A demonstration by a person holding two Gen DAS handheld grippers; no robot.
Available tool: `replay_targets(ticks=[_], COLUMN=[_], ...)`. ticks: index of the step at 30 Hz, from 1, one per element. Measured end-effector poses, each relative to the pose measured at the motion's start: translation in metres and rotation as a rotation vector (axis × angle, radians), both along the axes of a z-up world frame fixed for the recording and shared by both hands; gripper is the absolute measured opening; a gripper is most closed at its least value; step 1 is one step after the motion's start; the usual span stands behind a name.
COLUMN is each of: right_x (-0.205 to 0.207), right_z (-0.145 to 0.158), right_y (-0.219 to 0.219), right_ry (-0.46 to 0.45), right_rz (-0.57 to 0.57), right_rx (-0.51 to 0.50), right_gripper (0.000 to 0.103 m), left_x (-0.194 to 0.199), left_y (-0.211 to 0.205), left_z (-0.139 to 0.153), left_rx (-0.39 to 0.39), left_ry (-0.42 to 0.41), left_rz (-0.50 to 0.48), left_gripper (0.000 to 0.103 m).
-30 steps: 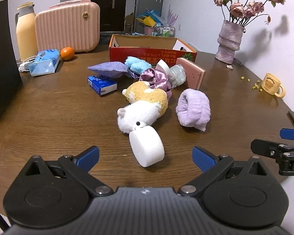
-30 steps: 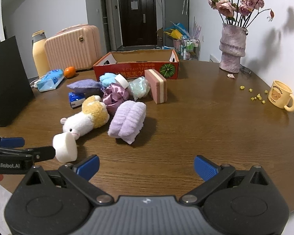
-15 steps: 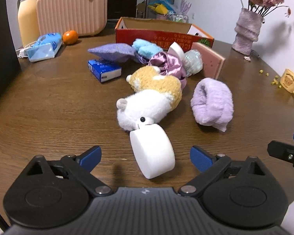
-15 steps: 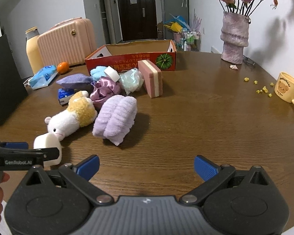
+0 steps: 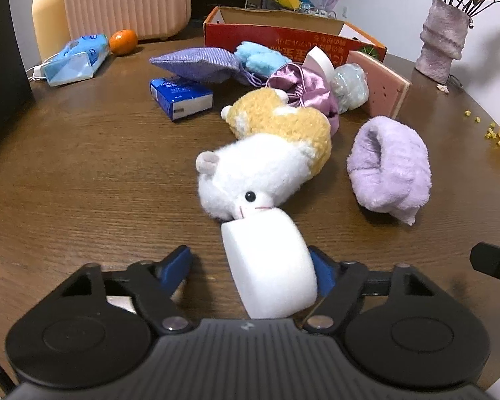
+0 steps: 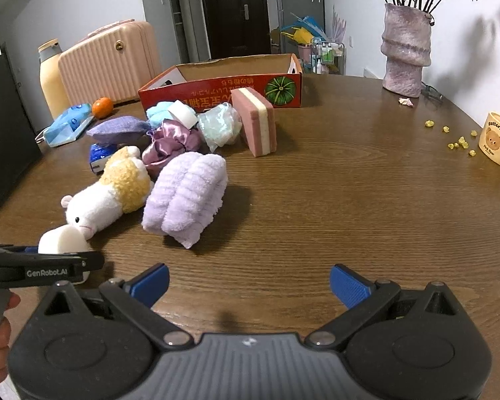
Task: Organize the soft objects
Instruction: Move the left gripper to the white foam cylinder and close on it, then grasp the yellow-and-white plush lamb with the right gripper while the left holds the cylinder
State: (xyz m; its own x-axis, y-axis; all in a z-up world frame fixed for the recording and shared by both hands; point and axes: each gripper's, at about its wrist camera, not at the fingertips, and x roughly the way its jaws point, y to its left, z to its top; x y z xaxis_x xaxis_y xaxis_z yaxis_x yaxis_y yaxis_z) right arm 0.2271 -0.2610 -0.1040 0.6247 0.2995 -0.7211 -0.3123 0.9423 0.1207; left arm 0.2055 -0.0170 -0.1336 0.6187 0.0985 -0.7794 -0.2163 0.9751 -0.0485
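A white foam puck point(image 5: 270, 263) lies on the wooden table between the fingers of my left gripper point(image 5: 253, 270); the right pad touches it, the left pad stands apart, so the gripper is open. The puck also shows in the right wrist view point(image 6: 61, 243). Behind it lie a white and yellow plush toy point(image 5: 270, 156), a rolled lilac towel point(image 5: 390, 170), a purple satin pouch point(image 5: 303, 83), a pink sponge point(image 5: 376, 86) and a lavender pillow point(image 5: 196, 63). My right gripper point(image 6: 250, 286) is open and empty over bare table. The red cardboard box point(image 6: 223, 83) stands open behind the pile.
A blue tissue pack point(image 5: 180, 95), a wipes packet point(image 5: 73, 63), an orange point(image 5: 123, 41), a pink case point(image 5: 126, 0) and a bottle point(image 5: 45, 13) stand at the back left. A vase point(image 6: 405, 56) and a yellow mug point(image 6: 498, 138) stand to the right.
My left gripper has moved forward and lower, so the white puck now sits between its fingers, which have closed in part. My right gripper has moved slightly forward and stays open.
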Motion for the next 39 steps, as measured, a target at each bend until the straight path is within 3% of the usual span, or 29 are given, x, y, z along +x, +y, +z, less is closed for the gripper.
replay_targets(ticks=[6,23,39], right_x=[0.001,0.0,0.006], right_z=[0.0,0.005,0.013], right_y=[0.003,0.024,0.069], right_ry=[0.001,-0.021,-0.068], right_rz=[0.007,0.026,0.058], right_rx=[-0.001,-0.003,0.015], right_gripper=[0.103,0.103,0.103], left_x=[-0.001,-0.022,-0.04], left_y=[0.0,0.017,0.064], left_z=[0.002,0.02,0.035], left_rx=[-0.01,-0.038,-0.043], left_ry=[-0.021,-0.105,-0.174], left_rz=[-0.018,-0.031,0.04], left_gripper=[0.03,0.029,0.029])
